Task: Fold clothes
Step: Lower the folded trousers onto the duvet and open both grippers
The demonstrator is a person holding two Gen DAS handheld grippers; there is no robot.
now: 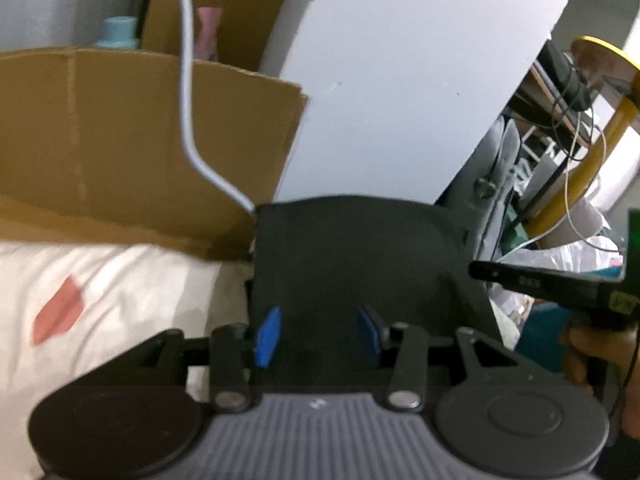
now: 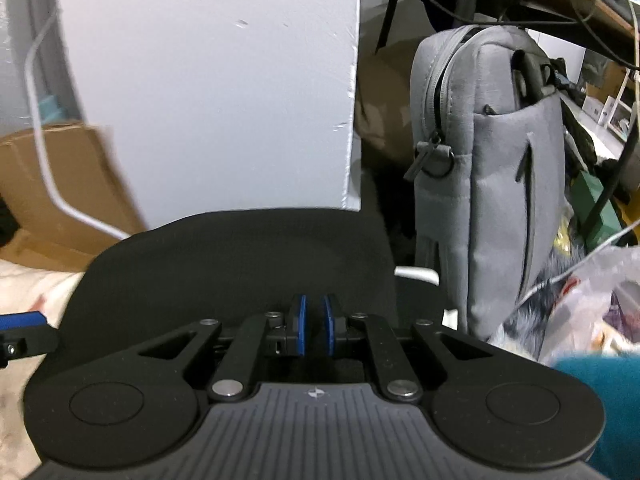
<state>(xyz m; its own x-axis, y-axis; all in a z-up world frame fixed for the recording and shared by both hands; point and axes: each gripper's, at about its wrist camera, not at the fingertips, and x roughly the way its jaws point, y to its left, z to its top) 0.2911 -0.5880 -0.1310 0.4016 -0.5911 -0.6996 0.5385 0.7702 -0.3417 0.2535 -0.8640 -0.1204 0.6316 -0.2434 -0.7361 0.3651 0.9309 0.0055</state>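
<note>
The left black two-finger gripper with blue pads [image 1: 318, 336] sits at the lower centre of its view, jaws parted. The right black gripper with blue pads [image 2: 314, 330] shows a narrow gap between its pads. A hand [image 1: 580, 354] grips a handle at the right edge of the left view.

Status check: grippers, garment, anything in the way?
Left gripper open, holding nothing. Right gripper nearly shut, a slit showing. Black garment folded, lying on white bedding. Grey bag close right.

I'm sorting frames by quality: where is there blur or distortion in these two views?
Left wrist view: smeared all over, the cardboard box and white bedding soft; the wall bows from the fisheye. Right wrist view: sharper at the grey bag, blurred at the left edge and lower right corner.
</note>
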